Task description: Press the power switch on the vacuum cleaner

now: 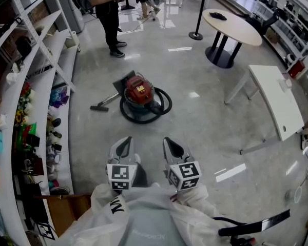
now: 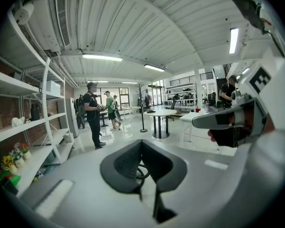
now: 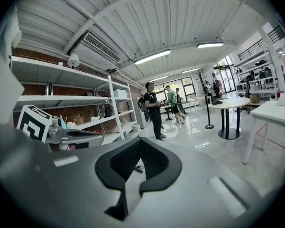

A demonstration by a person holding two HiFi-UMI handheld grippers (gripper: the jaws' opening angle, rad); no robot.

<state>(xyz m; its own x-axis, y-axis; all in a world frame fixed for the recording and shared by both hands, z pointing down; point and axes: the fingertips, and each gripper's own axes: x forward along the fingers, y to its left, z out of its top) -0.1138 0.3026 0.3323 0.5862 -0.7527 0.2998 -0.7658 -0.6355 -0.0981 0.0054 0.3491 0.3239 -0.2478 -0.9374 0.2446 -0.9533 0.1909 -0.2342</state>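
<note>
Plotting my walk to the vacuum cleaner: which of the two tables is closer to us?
The white rectangular table on the right. The round beige table stands farther off, beyond the red vacuum cleaner.

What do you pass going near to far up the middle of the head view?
Left hand-held gripper and right hand-held gripper, side by side → vacuum cleaner → person in black.
</note>
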